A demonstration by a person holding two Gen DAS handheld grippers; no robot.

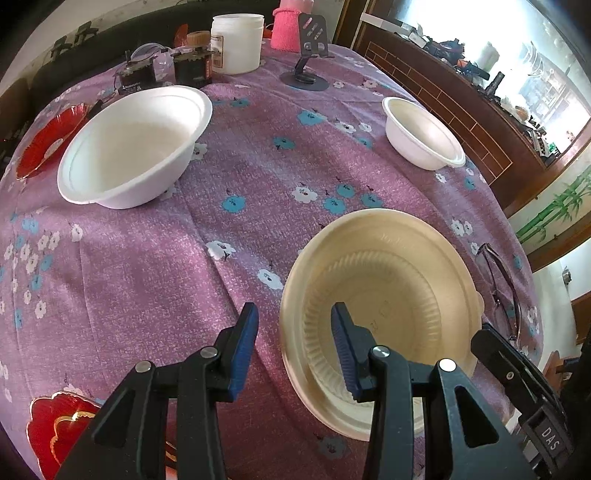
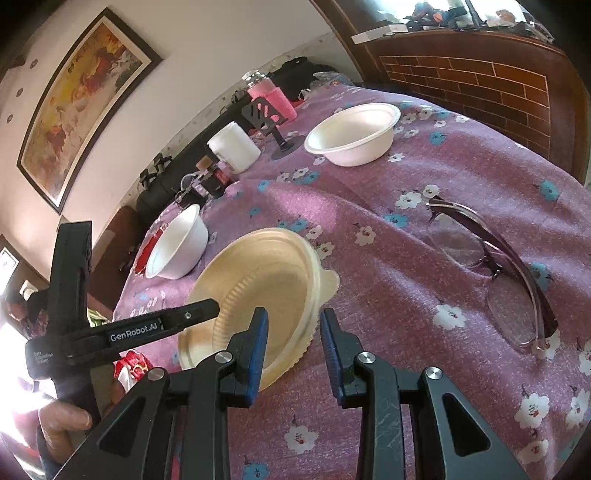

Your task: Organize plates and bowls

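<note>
Left wrist view: a cream plastic plate point(image 1: 388, 288), round, with a ribbed inner wall and a small tab on its rim, lies on the purple floral tablecloth point(image 1: 147, 266). The left gripper point(image 1: 295, 343) stands with its jaws apart, straddling the plate's near-left rim; its blue ribbed pads point(image 1: 243, 350) do not press on it. Beyond lie a large white bowl point(image 1: 136, 147), smooth and matte, at far left, and a smaller white bowl point(image 1: 424, 136) at far right, well apart. A red glossy dish point(image 1: 48, 140) sits just beside the large bowl. A white jar point(image 1: 238, 42), a black phone stand point(image 1: 308, 55) and a pink knitted sleeve point(image 1: 286, 27) line the far edge.

Right wrist view: the right gripper point(image 2: 293, 354) likewise straddles the plate's rim, jaws apart, nothing clamped. Purple-framed glasses point(image 2: 491, 266) lie on the cloth nearby.
</note>
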